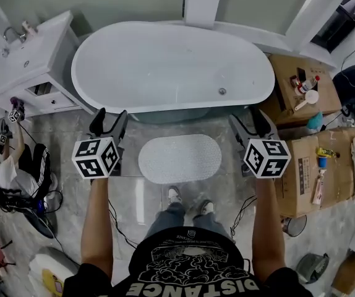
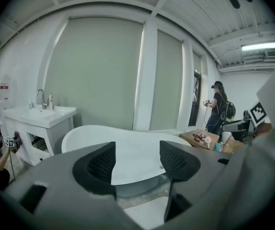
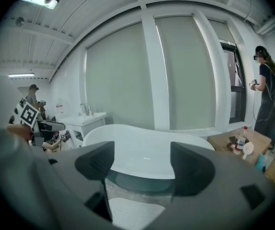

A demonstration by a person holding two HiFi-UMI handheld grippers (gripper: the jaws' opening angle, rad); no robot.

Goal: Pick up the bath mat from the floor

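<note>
A white oval bath mat [image 1: 180, 158] lies flat on the grey floor in front of the bathtub [image 1: 171, 64], just beyond the person's feet. My left gripper [image 1: 108, 120] hovers to the mat's left, jaws open with nothing between them. My right gripper [image 1: 252, 120] hangs to the mat's right, also open and empty. In the left gripper view the left gripper [image 2: 136, 163] frames the tub, with a corner of the mat [image 2: 144, 213] low between its jaws. The right gripper [image 3: 141, 167] looks at the tub too, with the mat [image 3: 130, 212] below.
A white vanity with sink [image 1: 32, 57] stands left of the tub. Cardboard boxes [image 1: 307, 166] with bottles and clutter fill the right side. A seated person [image 1: 13, 169] is at the left, and cables trail on the floor by the feet.
</note>
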